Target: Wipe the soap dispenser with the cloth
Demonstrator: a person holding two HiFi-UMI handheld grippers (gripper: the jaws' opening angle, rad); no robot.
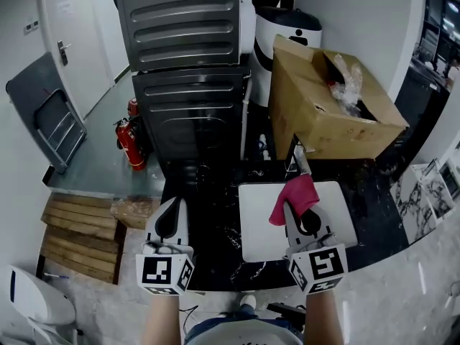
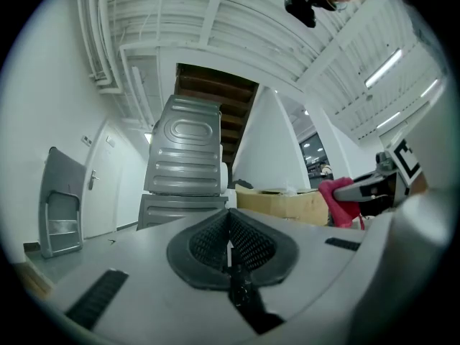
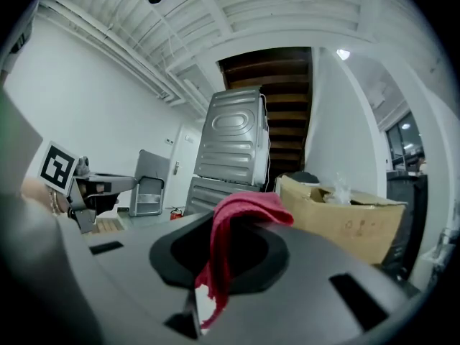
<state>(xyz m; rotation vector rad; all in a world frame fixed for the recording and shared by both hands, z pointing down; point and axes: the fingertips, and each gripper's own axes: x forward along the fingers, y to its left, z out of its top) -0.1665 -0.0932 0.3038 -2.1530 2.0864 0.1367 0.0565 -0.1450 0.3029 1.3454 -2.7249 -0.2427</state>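
Observation:
My right gripper (image 1: pixel 296 205) is shut on a red cloth (image 1: pixel 295 197), which bunches over its fingertips above a white board (image 1: pixel 260 225) on the black counter. In the right gripper view the cloth (image 3: pixel 233 225) drapes down across the closed jaws of that gripper (image 3: pixel 231 214). My left gripper (image 1: pixel 171 218) is shut and holds nothing, hovering over the counter's left end; its pads (image 2: pixel 248 239) press together. A slim pale object (image 1: pixel 300 160) pokes up just beyond the cloth; I cannot tell whether it is the soap dispenser.
An open cardboard box (image 1: pixel 323 110) sits behind the board. Stacked grey machines (image 1: pixel 187 56) stand at the back, with a red fire extinguisher (image 1: pixel 129 146) on the floor to their left. Wooden pallets (image 1: pixel 79 228) lie lower left. A marble-patterned surface (image 1: pixel 420 196) lies right.

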